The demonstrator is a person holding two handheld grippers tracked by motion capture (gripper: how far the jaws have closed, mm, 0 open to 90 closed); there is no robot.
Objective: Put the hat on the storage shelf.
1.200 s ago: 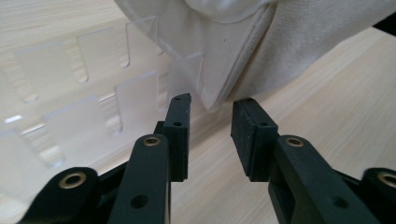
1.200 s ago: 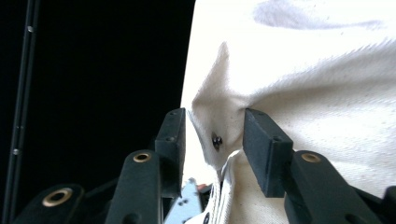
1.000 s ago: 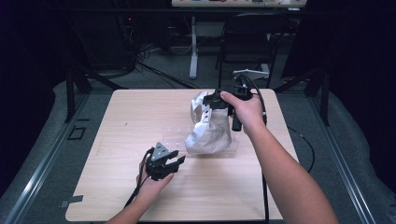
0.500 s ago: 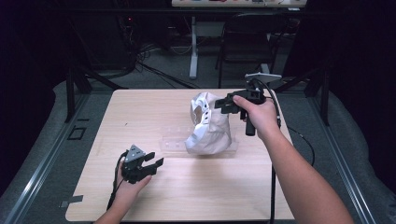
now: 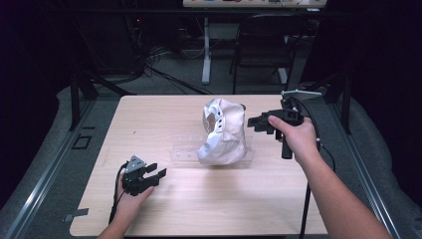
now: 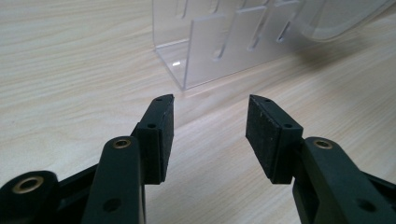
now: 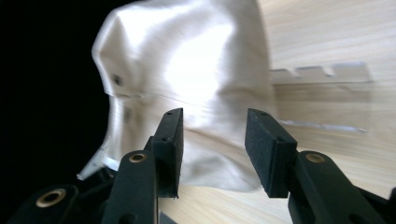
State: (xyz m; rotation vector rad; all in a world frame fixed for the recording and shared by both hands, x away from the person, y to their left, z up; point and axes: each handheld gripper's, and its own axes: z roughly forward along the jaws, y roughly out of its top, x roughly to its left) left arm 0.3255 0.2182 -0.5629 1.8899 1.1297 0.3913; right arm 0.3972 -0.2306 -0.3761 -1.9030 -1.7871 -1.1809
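A crumpled silvery-white cloth [image 5: 224, 132] is draped over a clear acrylic stand [image 5: 186, 153] in the middle of the wooden table [image 5: 159, 114]. My right gripper [image 5: 253, 123] hovers just right of the cloth, open, pointing at it. In the right gripper view the cloth [image 7: 196, 70] lies beyond the open gripper [image 7: 214, 135], apart from the pads, with the stand [image 7: 322, 72] to its right. My left gripper [image 5: 158, 172] sits low near the front left. Its jaws have just been opening and hold nothing. The left gripper [image 6: 210, 121] faces the stand's slotted corner [image 6: 219, 42].
A dark chair [image 5: 263, 45] and a white desk leg [image 5: 206, 50] stand behind the table, with cables on the floor. The right gripper's cable [image 5: 304, 199] hangs along the table's right side. Bare wood lies between the two hands.
The right gripper has drawn back to the right, off the top of the cloth. The left hand has slid left toward the near corner, and its jaws stand wider.
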